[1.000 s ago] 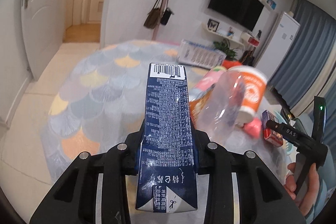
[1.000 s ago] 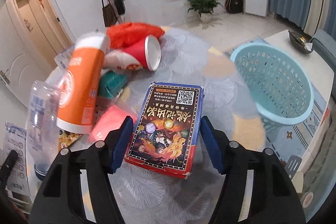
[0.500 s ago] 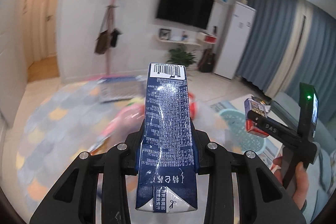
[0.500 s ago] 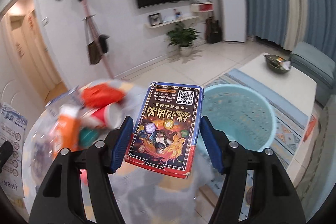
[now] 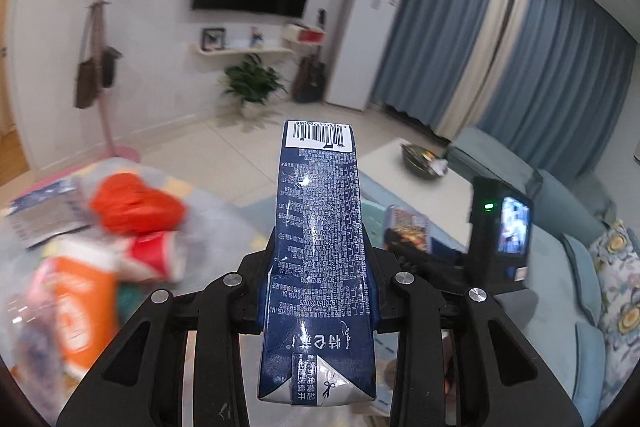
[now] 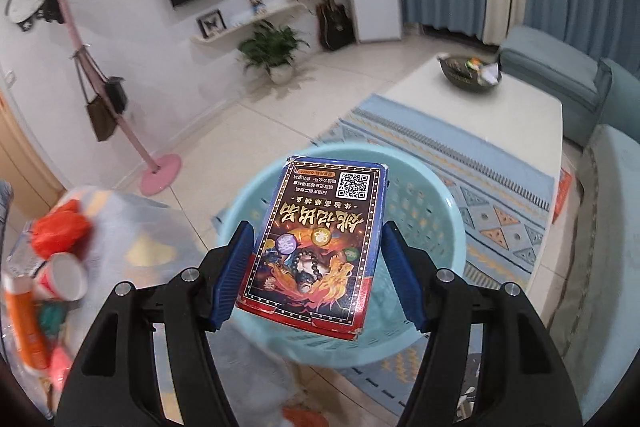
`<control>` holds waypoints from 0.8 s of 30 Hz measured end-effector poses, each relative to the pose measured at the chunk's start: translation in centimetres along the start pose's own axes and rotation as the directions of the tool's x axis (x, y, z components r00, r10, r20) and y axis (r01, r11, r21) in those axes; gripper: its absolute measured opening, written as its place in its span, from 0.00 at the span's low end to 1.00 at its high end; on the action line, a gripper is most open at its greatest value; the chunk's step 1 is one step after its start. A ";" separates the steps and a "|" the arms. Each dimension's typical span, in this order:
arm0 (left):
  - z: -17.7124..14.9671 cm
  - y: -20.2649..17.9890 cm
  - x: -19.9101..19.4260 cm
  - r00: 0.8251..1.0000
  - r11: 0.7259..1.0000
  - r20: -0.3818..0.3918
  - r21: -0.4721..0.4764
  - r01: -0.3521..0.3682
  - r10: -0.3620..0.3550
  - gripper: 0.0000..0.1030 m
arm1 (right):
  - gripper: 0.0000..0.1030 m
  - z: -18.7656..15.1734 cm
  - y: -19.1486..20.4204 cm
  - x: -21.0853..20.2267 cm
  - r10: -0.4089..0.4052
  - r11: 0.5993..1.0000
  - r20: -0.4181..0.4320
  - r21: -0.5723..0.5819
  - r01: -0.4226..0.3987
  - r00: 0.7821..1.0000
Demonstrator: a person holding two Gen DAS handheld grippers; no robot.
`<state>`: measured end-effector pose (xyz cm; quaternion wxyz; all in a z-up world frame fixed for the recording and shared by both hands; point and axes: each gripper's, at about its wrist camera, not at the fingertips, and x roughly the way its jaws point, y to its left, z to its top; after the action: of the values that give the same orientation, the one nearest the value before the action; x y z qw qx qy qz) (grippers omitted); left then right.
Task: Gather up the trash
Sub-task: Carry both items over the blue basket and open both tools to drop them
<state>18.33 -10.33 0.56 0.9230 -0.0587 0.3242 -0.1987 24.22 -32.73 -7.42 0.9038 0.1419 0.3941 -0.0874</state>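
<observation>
My left gripper (image 5: 318, 255) is shut on a dark blue drink carton (image 5: 320, 227) with a barcode at its far end. My right gripper (image 6: 318, 251) is shut on a flat card box (image 6: 320, 239) printed with a QR code and flames. That box hangs over the light blue laundry-style basket (image 6: 432, 227) on the floor. In the left wrist view the right gripper (image 5: 404, 239) with its box shows past the carton, and the basket is mostly hidden behind the carton. More trash lies on the round table (image 6: 132, 239): a red bag (image 5: 132, 203), a red paper cup (image 6: 64, 275) and an orange tube (image 5: 80, 311).
A white coffee table (image 6: 472, 123) with a dark bowl stands on a patterned rug beyond the basket. Blue sofas (image 5: 560, 267) line the right side. A pink coat stand (image 6: 120, 107) with bags and a potted plant (image 6: 276, 51) stand by the far wall.
Both grippers have swung right, away from the table's trash pile toward the basket, carrying the carton and the card box. The right gripper's box has come over the basket.
</observation>
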 end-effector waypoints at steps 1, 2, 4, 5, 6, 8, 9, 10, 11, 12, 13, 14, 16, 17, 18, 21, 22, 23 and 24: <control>0.1 -0.4 1.2 1.000 1.000 -0.017 0.007 0.013 -0.013 0.32 | 0.60 0.0 -0.4 0.8 -0.003 1.000 -0.017 0.006 0.003 1.000; 0.4 -0.5 2.2 0.999 1.000 -0.029 0.011 0.017 -0.016 0.32 | 0.60 0.1 -1.0 2.0 -0.006 1.000 -0.042 0.014 0.006 0.999; 0.5 -0.9 4.1 0.998 0.999 -0.056 0.020 0.034 -0.033 0.32 | 0.60 0.1 -2.3 4.3 -0.002 0.999 -0.099 0.037 0.006 0.995; 0.4 -1.2 5.3 0.997 0.999 -0.071 0.023 0.038 -0.036 0.32 | 0.60 -0.1 -2.9 5.4 -0.003 0.999 -0.125 0.051 0.009 0.992; 0.4 -1.4 6.2 0.996 0.999 -0.084 0.026 0.039 -0.037 0.32 | 0.60 -0.3 -3.6 6.5 -0.002 0.998 -0.155 0.063 0.012 0.988; 0.3 -1.7 8.3 0.992 0.998 -0.119 0.028 0.053 -0.050 0.32 | 0.61 -0.7 -4.3 8.1 0.010 0.997 -0.197 0.072 0.005 0.980; 0.3 -1.9 9.0 0.990 0.998 -0.131 0.027 0.056 -0.052 0.32 | 0.61 -1.0 -4.4 8.4 0.010 0.997 -0.211 0.076 0.006 0.977; 0.3 -1.9 9.8 0.988 0.998 -0.145 0.026 0.056 -0.052 0.32 | 0.61 -1.1 -4.9 9.0 0.020 0.996 -0.226 0.089 0.001 0.974; 0.2 -2.0 10.7 0.986 0.998 -0.160 0.027 0.057 -0.052 0.32 | 0.61 -1.3 -5.4 9.2 0.024 0.995 -0.232 0.099 -0.001 0.972; 0.2 -2.0 11.3 0.984 0.998 -0.172 0.026 0.059 -0.054 0.32 | 0.62 -1.6 -5.6 9.2 0.021 0.995 -0.233 0.101 0.003 0.972; 0.2 -2.0 12.0 0.982 0.998 -0.183 0.026 0.059 -0.054 0.32 | 0.62 -1.7 -6.0 9.3 0.017 0.994 -0.232 0.106 0.008 0.973; 0.1 -2.0 12.8 0.979 0.998 -0.196 0.024 0.058 -0.052 0.32 | 0.62 -1.7 -6.3 9.2 0.015 0.994 -0.232 0.113 0.011 0.973; -0.1 -2.0 14.0 0.974 0.998 -0.219 0.017 0.060 -0.055 0.32 | 0.62 -1.9 -7.2 9.0 0.016 0.992 -0.227 0.129 0.014 0.974; -0.1 -2.0 14.8 0.971 0.998 -0.234 0.013 0.060 -0.055 0.32 | 0.62 -1.9 -7.5 8.8 0.015 0.991 -0.224 0.131 0.015 0.975; -0.2 -2.0 15.5 0.969 0.998 -0.243 0.013 0.055 -0.050 0.32 | 0.62 -1.8 -7.7 8.7 0.012 0.992 -0.222 0.128 0.017 0.975; -0.6 -1.9 16.8 0.963 0.999 -0.264 0.007 0.049 -0.045 0.32 | 0.65 -1.8 -8.3 8.5 0.003 0.992 -0.222 0.124 0.025 0.975; -0.5 -1.9 17.3 0.962 0.999 -0.270 0.002 0.051 -0.048 0.32 | 0.65 -1.8 -8.6 8.4 0.017 0.991 -0.222 0.135 0.013 0.975; -0.4 -1.9 17.5 0.960 0.999 -0.275 0.002 0.051 -0.049 0.32 | 0.65 -1.8 -8.7 8.2 0.027 0.990 -0.220 0.143 0.005 0.975; -0.5 -2.0 17.8 0.959 0.999 -0.280 0.003 0.050 -0.048 0.32 | 0.65 -1.8 -8.8 7.9 0.030 0.989 -0.215 0.147 0.002 0.976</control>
<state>30.03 -19.34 -9.56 0.8630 -0.0335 0.4488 -0.2294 25.96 -40.84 -16.04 0.8432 0.2195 0.4817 -0.0935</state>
